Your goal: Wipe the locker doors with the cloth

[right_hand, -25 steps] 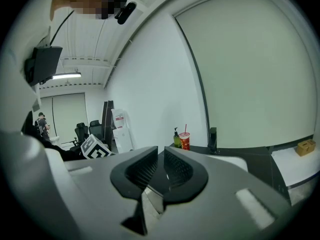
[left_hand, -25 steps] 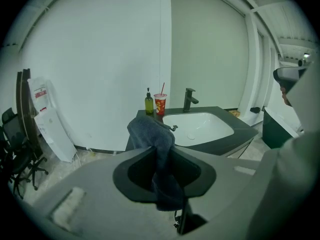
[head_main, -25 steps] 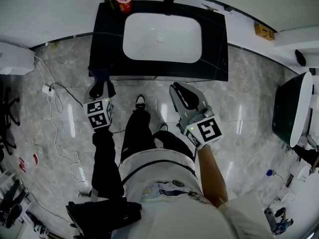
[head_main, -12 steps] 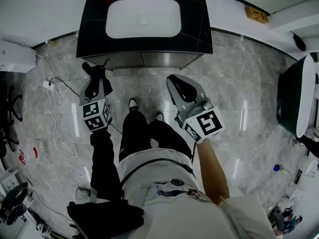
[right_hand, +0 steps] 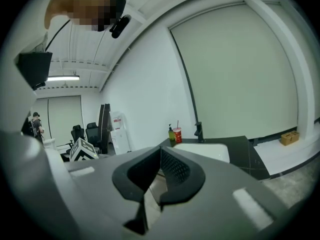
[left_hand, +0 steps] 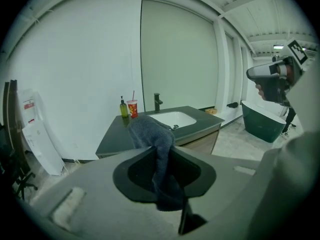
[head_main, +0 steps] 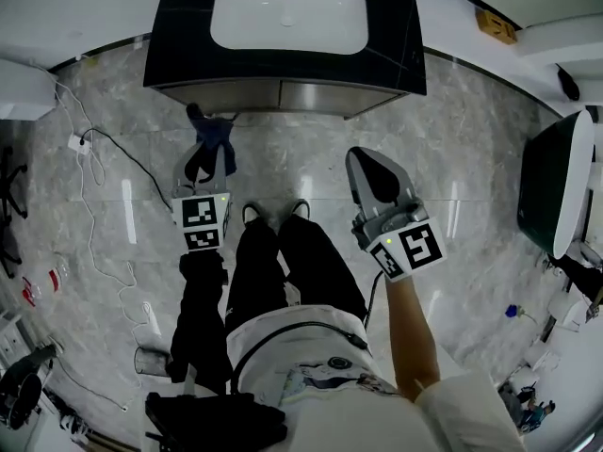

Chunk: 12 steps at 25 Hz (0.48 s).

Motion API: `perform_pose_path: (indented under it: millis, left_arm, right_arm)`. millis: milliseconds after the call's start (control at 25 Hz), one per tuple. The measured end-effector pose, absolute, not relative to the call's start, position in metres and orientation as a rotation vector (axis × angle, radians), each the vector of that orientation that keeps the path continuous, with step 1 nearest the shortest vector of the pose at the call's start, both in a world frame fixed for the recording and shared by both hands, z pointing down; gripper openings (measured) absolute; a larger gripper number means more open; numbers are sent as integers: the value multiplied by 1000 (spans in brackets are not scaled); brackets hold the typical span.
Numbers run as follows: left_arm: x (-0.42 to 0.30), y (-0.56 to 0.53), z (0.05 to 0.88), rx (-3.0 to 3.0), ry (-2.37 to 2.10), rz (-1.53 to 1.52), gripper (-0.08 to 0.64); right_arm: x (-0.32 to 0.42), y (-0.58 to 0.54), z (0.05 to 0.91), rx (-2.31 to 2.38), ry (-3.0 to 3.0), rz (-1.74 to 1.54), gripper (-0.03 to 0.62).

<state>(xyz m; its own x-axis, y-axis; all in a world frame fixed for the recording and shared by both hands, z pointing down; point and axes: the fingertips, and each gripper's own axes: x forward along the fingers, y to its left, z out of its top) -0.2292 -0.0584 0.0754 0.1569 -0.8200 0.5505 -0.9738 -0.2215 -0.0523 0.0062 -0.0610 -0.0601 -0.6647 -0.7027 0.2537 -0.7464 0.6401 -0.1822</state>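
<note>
Cloth (head_main: 209, 137): dark blue, pinched in left tool (head_main: 205, 166), bunched past the tips, tail hanging between the jaws.
Left tool state: clamped on cloth, over the floor (head_main: 301, 163), near the front of the dark surface (head_main: 184, 36).
Right tool (head_main: 377, 179): jaws together at the tips, nothing between them.
Surface contents: white basin (head_main: 287, 12); green bottle (left_hand: 123, 107) and red cup (left_hand: 132, 108) at back corner.
</note>
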Motion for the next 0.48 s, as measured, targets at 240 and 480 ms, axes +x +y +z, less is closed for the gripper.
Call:
perform_pose_path:
  millis: [240,480]
  left_arm:
    - [-232,-59,125,2178,-1688,641,78]
    - [-222,-66,205,2234,-1706,638,80]
  right_arm:
    - [-14,-66,-3,1227,-2630,334,5]
    - [-9,-72,79,1277,-2675,252,5]
